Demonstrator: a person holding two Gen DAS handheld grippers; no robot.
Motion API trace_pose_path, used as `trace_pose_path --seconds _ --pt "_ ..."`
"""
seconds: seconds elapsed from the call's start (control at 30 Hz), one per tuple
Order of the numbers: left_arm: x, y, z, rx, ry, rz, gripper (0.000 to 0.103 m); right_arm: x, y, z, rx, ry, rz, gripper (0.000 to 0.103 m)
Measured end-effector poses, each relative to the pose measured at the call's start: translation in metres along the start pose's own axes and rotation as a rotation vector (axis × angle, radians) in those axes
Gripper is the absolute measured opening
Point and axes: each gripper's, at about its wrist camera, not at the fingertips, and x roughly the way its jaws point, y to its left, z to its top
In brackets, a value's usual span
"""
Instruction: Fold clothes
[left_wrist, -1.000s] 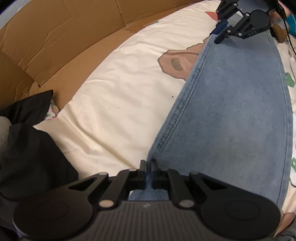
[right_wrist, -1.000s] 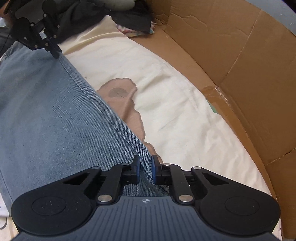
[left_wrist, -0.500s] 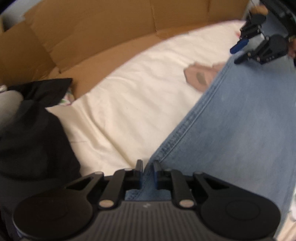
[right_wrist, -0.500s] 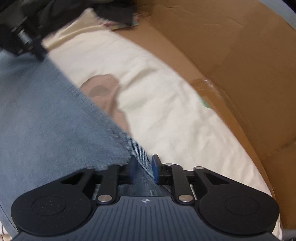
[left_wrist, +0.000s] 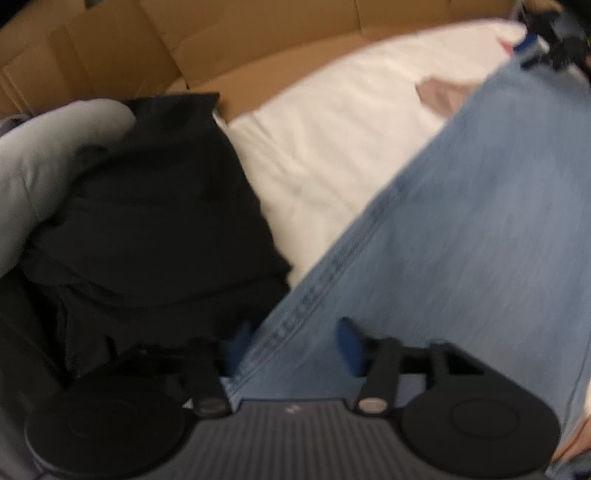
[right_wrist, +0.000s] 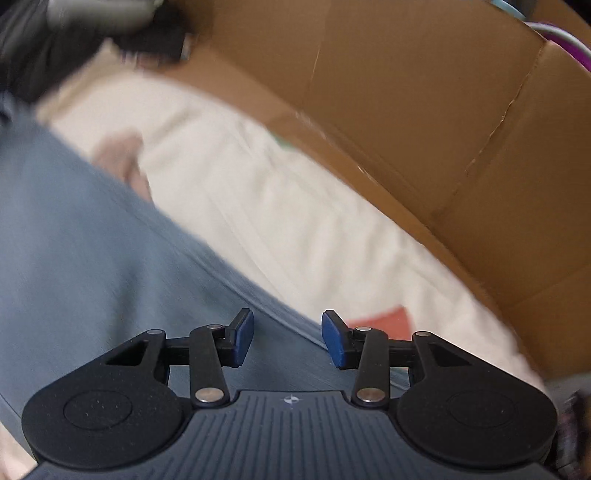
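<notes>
Light blue jeans lie flat on a cream sheet, seam edge running diagonally. My left gripper is open, its blue pads spread either side of the jeans' seam at the near end. In the right wrist view the jeans fill the lower left, and my right gripper is open just above their edge, nothing clamped. The right gripper also shows far off at the top right of the left wrist view, by the jeans' other end. Both views are blurred by motion.
A heap of black clothing with a grey piece lies left of the jeans, close to my left gripper. Brown cardboard walls enclose the sheet at the back. A red patch on the sheet sits by my right fingertip.
Both grippers have opened and let go of the jeans' edge. Both cameras have swung; the black heap now fills more of the left view.
</notes>
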Motion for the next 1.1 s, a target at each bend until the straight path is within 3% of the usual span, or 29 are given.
trace_pose_path --seconds 0.1,0.17,0.23,0.3,0.37,0.47,0.57,0.7,0.93,0.97,1.0,1.07,1.1 --pt "0.009 -0.002 0.001 0.036 0.009 0.006 0.062 0.002 -0.005 -0.009 -0.063 0.023 -0.023 0.052" --pt "0.012 0.003 0.004 0.028 0.013 -0.01 0.062 0.003 -0.008 -0.016 -0.105 0.038 -0.039 0.06" --pt "0.012 0.009 0.008 0.01 0.017 -0.032 0.058 0.004 -0.011 -0.022 -0.147 0.053 -0.055 0.066" --pt "0.011 0.015 0.009 0.01 0.02 -0.03 0.042 0.004 -0.017 -0.026 -0.159 0.07 -0.047 0.066" --pt "0.01 0.019 0.009 0.014 0.022 -0.023 0.034 0.005 -0.025 -0.027 -0.142 0.082 -0.039 0.066" --pt "0.015 0.016 0.012 0.026 0.029 0.003 0.034 0.009 -0.036 -0.028 -0.083 0.076 -0.043 0.068" --pt "0.021 0.007 0.014 0.048 0.03 0.046 0.034 0.013 -0.04 -0.028 -0.027 0.049 -0.11 0.066" --pt "0.021 0.009 0.014 0.001 0.018 0.052 0.034 0.016 -0.044 -0.029 0.028 0.011 -0.149 0.067" --pt "0.012 0.002 0.02 -0.068 0.023 0.097 0.033 0.015 -0.049 -0.034 0.165 -0.02 -0.205 0.078" --pt "0.006 0.002 0.019 -0.096 0.012 0.107 0.033 0.015 -0.049 -0.033 0.188 -0.023 -0.21 0.077" --pt "-0.001 0.002 0.017 -0.128 0.0 0.117 0.023 0.015 -0.048 -0.032 0.212 -0.025 -0.215 0.074" --pt "-0.017 0.001 0.01 -0.19 -0.023 0.142 0.02 0.01 -0.046 -0.031 0.259 -0.039 -0.209 0.044" --pt "-0.026 0.002 0.003 -0.223 -0.034 0.139 0.02 0.006 -0.044 -0.03 0.279 -0.044 -0.217 0.018"
